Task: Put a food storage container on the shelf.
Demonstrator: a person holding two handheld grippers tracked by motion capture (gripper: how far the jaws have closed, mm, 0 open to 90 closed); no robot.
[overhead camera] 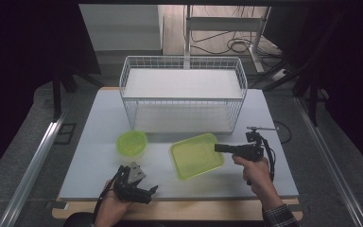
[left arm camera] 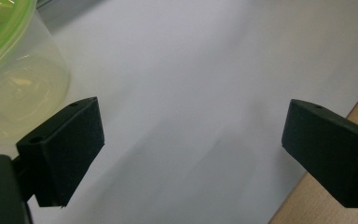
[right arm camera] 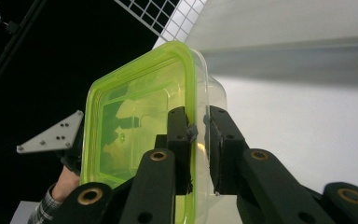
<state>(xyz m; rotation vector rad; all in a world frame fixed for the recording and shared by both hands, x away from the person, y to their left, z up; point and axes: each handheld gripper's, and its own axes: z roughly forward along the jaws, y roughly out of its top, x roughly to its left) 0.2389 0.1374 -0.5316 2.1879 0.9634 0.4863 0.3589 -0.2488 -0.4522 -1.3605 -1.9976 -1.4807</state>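
Note:
A square clear container with a lime-green lid (overhead camera: 196, 156) is at the table's middle right, tilted. My right gripper (overhead camera: 220, 148) is shut on its right edge. In the right gripper view the gripper (right arm camera: 199, 135) pinches the container (right arm camera: 135, 121) by its rim, one jaw on the lid side and one on the clear wall. A round container with a green lid (overhead camera: 132, 143) stands left of it. My left gripper (overhead camera: 151, 190) lies near the front edge, open, with nothing in it. In the left gripper view the gripper (left arm camera: 191, 140) has bare table between its jaws, and the round container (left arm camera: 14, 79) is at the upper left.
A white wire basket (overhead camera: 182, 99) stands at the back of the white table (overhead camera: 99, 165), beyond both containers. The table's wooden front edge (left arm camera: 326, 200) runs just past my left gripper. Dark floor and cables surround the table.

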